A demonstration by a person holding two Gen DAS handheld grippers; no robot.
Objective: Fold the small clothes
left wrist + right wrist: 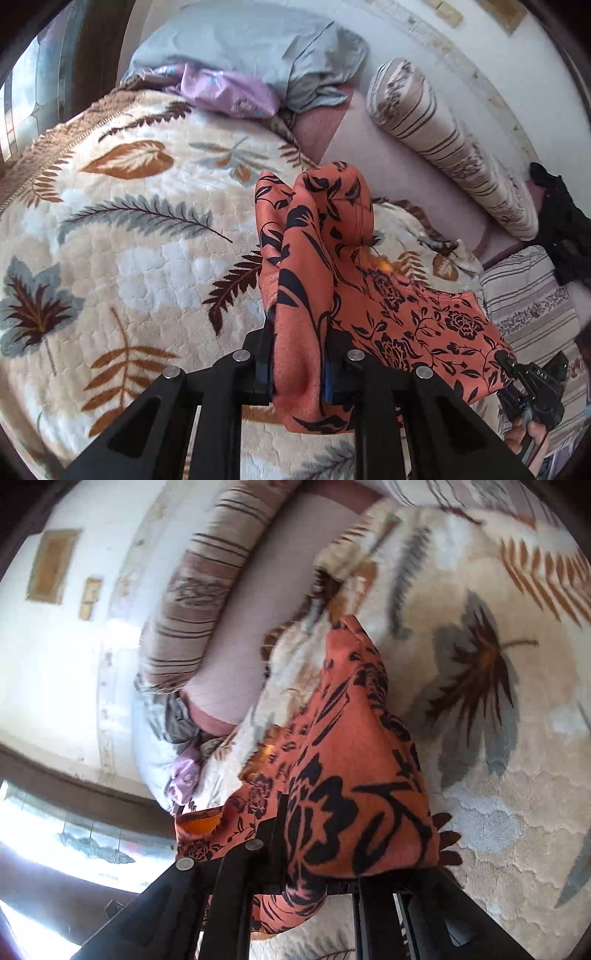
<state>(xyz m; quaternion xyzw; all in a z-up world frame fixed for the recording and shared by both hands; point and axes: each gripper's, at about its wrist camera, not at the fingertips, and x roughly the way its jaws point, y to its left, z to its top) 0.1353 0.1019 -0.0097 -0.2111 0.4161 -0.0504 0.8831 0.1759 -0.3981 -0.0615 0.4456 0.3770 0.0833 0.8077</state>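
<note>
An orange garment with a black flower print [332,266] hangs between my two grippers above a leaf-patterned blanket [122,221]. My left gripper [299,354] is shut on a bunched fold of it, which stands up over the fingers. The cloth stretches right to my right gripper [517,373], shut on its far corner at the lower right edge of the left wrist view. In the right wrist view the garment [343,775] drapes over my right gripper [314,849] and hides the right finger; that view is tilted and blurred.
A grey-blue pillow [258,48] and a lilac cloth [225,88] lie at the head of the bed. A striped bolster [454,147] runs along the wall. A dark garment [565,229] lies at the far right. A window [55,834] shows at the left.
</note>
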